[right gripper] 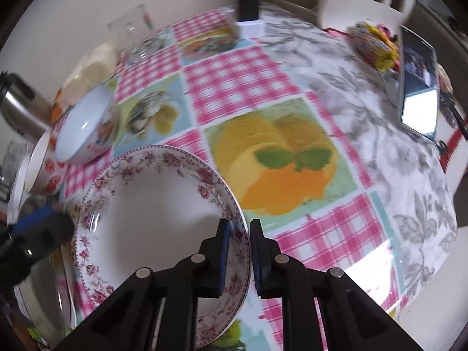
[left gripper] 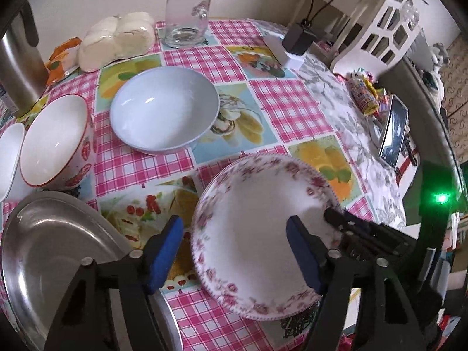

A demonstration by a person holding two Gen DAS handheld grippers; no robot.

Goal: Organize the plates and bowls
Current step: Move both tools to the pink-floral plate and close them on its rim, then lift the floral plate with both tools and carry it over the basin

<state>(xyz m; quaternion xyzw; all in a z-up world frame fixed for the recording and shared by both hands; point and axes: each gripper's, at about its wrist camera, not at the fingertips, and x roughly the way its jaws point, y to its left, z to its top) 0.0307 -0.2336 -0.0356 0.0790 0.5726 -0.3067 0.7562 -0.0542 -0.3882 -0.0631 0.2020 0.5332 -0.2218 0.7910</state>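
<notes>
Left wrist view: the left tongs (left gripper: pixel 234 251) hang spread over the floral plate's (left gripper: pixel 251 213) near-left rim, pads clear of it. The right tongs (left gripper: pixel 336 219) pinch its right rim. A steel plate (left gripper: pixel 44 239) lies at the tabletop's (left gripper: pixel 280 99) near-left edge, with a blue bowl (left gripper: pixel 163 108) and a red-patterned bowl (left gripper: pixel 55 143) farther back.

Right wrist view: the right tongs (right gripper: pixel 239 251) are pressed together on the floral plate's (right gripper: pixel 152 204) rim, which passes between the pads. The left tongs (right gripper: pixel 41 222) show blurred beside the plate's left rim.

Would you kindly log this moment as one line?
right hand-held gripper: shut on floral plate rim | left hand-held gripper: open, straddling plate's opposite rim | steel plate: beside
</notes>
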